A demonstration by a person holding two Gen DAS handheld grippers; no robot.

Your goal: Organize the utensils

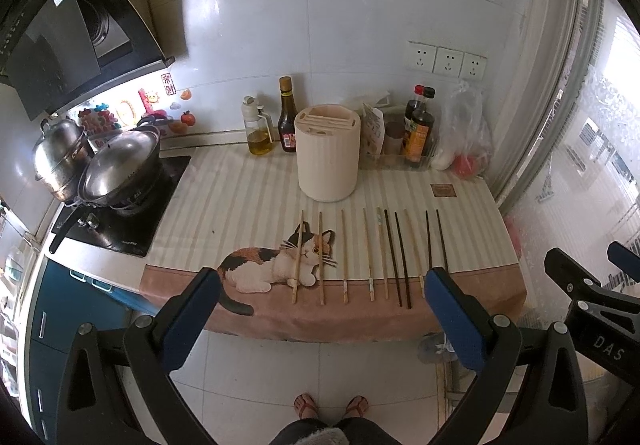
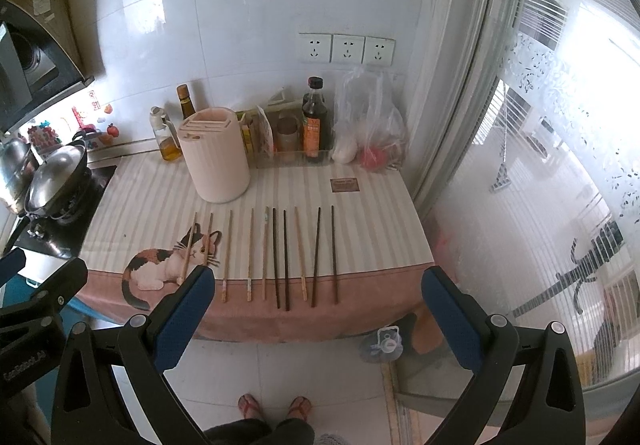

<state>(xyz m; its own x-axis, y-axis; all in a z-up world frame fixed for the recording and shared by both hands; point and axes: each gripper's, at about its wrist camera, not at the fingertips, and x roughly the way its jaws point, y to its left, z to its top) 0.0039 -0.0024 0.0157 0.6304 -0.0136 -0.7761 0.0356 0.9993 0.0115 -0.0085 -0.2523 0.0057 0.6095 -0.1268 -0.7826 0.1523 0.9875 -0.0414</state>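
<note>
Both my grippers hang in front of the counter edge, above the floor, neither touching anything. Left gripper (image 1: 322, 303): jaws spread wide, nothing between the blue pads (image 1: 456, 321). Right gripper (image 2: 318, 305): same, jaws wide apart and empty. From the left wrist view the right gripper shows at the far right, off the end of the counter.

Chopsticks (image 1: 372, 255) — ten counted — lie in a row on the cloth (image 1: 248, 181), roughly parallel, tips toward the wall, butt ends near the pink front band. Left six or so are pale wood; two of them cross the printed cat (image 1: 276, 265). A dark pair (image 2: 281, 257) sits in the middle, one pale stick (image 2: 301, 253) to its right, then another dark pair (image 2: 325, 255) at the right end. Sticks are apart from one another, none stacked.

Cream utensil holder (image 1: 327, 153) stands upright behind the row, toward the wall, slotted top showing — slots look empty, though I cannot see deep into them. Well apart from the chopstick tips.

Behind the holder: oil dispenser (image 1: 258, 127), brown sauce bottle (image 1: 287, 117), dark bottles (image 1: 419, 125) in a clear tray, plastic bag (image 1: 470, 133) in the corner. Wok with lid (image 1: 120, 169) on the stove at left.

My feet in sandals (image 2: 274, 407) on the tile below.
</note>
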